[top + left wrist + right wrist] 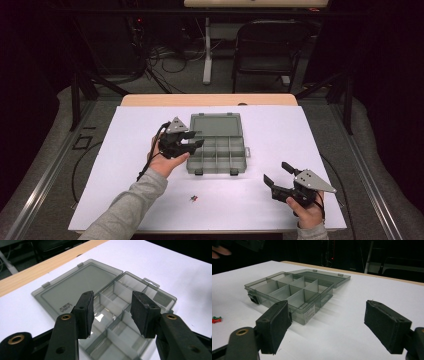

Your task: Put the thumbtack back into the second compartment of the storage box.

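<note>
A smoky clear plastic compartment box [217, 154] lies open in the middle of the white table, its lid [216, 125] folded flat away from me. My left gripper [196, 144] hovers over the box's left edge, open, with nothing between its fingers; in the left gripper view the jaws [112, 312] frame the box's dividers [117, 305]. My right gripper [278, 172] rests low at the front right, open and empty, pointing toward the box [289, 291]. Two small pins, red and green [193, 198], lie on the table in front of the box, and the same pins [216, 319] show at the left edge of the right gripper view.
The white sheet [125, 165] covers a wooden table whose far edge [210, 99] shows behind the box. Beyond it stand a black folding chair [267, 47] and a desk leg with cables on the floor.
</note>
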`<action>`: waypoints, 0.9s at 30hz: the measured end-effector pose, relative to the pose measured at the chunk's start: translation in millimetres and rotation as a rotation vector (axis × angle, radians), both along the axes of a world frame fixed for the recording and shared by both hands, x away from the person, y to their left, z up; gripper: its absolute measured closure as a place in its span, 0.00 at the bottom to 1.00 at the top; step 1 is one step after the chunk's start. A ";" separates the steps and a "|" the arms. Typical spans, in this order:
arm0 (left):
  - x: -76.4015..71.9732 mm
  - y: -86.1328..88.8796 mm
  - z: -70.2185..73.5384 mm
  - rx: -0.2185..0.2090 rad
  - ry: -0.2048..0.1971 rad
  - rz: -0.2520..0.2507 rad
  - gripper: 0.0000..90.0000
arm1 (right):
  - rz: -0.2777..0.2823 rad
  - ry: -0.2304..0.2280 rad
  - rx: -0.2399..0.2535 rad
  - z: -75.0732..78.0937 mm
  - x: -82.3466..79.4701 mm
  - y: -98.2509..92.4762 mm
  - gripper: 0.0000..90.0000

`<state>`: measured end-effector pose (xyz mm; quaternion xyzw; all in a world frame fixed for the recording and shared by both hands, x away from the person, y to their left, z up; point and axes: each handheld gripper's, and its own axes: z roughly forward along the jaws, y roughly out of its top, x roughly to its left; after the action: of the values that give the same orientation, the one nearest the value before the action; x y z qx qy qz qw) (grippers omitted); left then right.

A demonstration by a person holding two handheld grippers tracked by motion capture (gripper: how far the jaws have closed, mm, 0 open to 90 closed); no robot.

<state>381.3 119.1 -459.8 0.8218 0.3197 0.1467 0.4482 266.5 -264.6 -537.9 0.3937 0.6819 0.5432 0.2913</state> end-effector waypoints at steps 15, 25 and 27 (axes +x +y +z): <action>-50.5 33.8 -9.5 -0.059 -0.008 -0.019 0.38 | -0.003 -0.001 -0.003 -0.6 0.7 0.6 0.22; -77.3 43.0 -24.0 -0.093 0.006 -0.022 0.39 | -0.001 0.000 -0.007 -0.4 0.2 0.4 0.22; -84.2 43.5 -28.5 -0.093 -0.003 -0.027 0.39 | -0.001 0.001 -0.008 -0.4 0.1 0.6 0.22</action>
<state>297.1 162.6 -488.2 0.8042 0.3143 0.1268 0.4882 266.6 -264.0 -538.3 0.3930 0.6840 0.5403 0.2928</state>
